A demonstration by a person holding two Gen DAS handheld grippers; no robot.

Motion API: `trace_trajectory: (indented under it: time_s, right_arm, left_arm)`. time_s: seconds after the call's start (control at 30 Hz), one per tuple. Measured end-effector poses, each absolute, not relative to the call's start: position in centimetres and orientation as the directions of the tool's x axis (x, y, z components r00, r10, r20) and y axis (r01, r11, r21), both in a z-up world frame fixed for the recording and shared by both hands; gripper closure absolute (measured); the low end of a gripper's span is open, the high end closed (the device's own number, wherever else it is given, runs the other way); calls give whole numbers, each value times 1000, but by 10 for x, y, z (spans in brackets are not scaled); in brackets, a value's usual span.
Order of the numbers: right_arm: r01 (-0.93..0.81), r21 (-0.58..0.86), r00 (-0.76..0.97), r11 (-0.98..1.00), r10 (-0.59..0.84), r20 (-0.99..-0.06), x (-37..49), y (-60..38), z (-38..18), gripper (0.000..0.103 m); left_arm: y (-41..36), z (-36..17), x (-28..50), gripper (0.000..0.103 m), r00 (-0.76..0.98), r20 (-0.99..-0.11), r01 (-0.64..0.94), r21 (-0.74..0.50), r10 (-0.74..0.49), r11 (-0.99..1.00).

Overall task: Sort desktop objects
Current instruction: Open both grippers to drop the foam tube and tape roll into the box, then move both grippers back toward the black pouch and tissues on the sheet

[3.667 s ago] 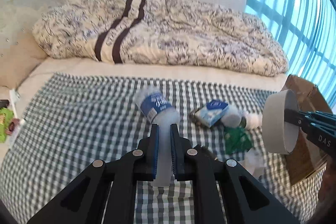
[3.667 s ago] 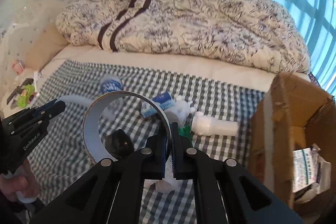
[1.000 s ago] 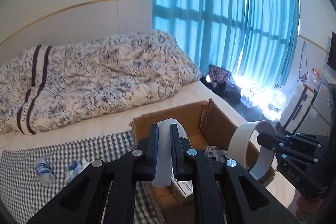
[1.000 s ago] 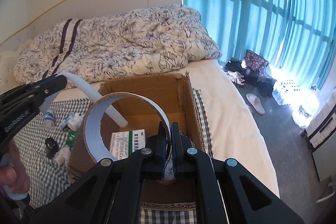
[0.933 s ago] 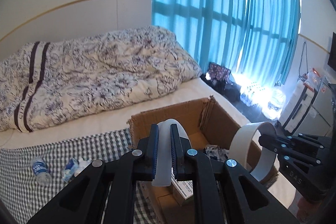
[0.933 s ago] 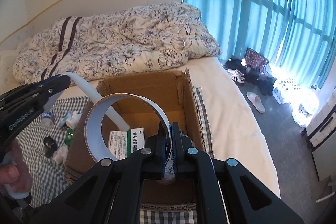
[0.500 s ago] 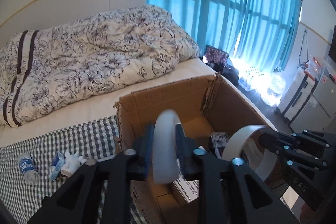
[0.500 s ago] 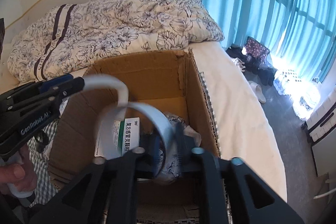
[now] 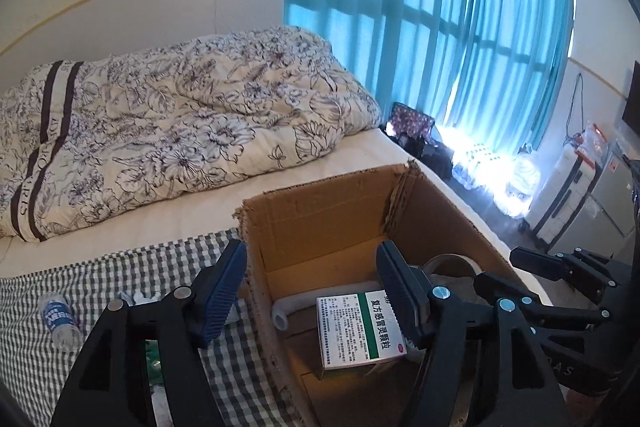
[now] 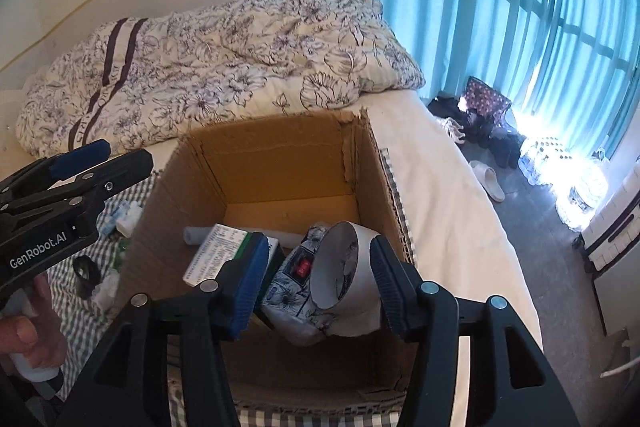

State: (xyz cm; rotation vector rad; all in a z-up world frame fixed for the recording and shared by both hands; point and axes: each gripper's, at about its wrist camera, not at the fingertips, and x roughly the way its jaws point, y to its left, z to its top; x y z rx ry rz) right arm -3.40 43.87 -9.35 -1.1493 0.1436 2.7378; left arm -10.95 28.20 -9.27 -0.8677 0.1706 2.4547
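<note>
Two hand-held grippers, both with jaws spread wide and empty, over an open cardboard box [image 10: 256,155] on a bed.

Left hand-held gripper [image 9: 310,297] — straddles the box's near-left wall; a hand [image 10: 28,331] grips its handle at 8 o'clock in the right wrist view.

Right hand-held gripper [image 10: 316,285] — above the box interior.

Box contents: white tape ring [image 10: 340,267], lying tilted between the right gripper's fingers (touching neither, as far as can be told), resting on a floral-printed packet [image 10: 292,311]; green-and-white medicine carton [image 9: 360,327]; white tube [image 9: 296,305] just behind the carton.

Outside the box, on the checked cloth [image 9: 120,275] at 9 o'clock — water bottle [image 9: 60,319], small white items (too small to tell apart).

Floral duvet [image 9: 172,143] at 11 o'clock.
</note>
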Motion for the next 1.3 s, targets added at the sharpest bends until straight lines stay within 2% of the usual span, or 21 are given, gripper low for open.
trace_trajectory:
  time_s: [0.13,0.23,0.3,0.63,0.83,0.9,1.07,1.3]
  right_arm:
    - [-188,24,-707,-982,118,-697,-27,429,-79,49]
    - [-182,22,-723,-983,118,-681,-22,419,-67,45]
    - [-174,23,-736,-985,114,-667,-18,410,-58,42]
    - [-116,36,-795,-993,71,-603,-4,358,-25,42]
    - [-82,54,-816,-995,36,-577,4,327,-12,41]
    - [-66,55,-822,-996,23,-569,8,315,-8,35]
    - [-13,61,-834,-998,-23,-551,13,284,-2,34]
    - [81,68,-848,-994,-104,-520,19,235,10,20]
  left_arm:
    - [271,-78,-99,33,-674,-593,-511,-56,440,-858]
    - [260,-67,-91,32,-685,-578,-507,-59,444,-860]
    - [251,-60,-85,28,-696,-565,-503,-59,444,-862]
    - [186,-30,-54,20,-774,-512,-434,2,372,-901]
    - [138,-17,-39,18,-808,-480,-376,-27,342,-926]
    - [121,-13,-36,13,-822,-471,-342,-41,320,-939]
    - [79,-4,-23,4,-861,-439,-263,-49,258,-963]
    - [22,11,-3,0,-901,-399,-169,-44,173,-985]
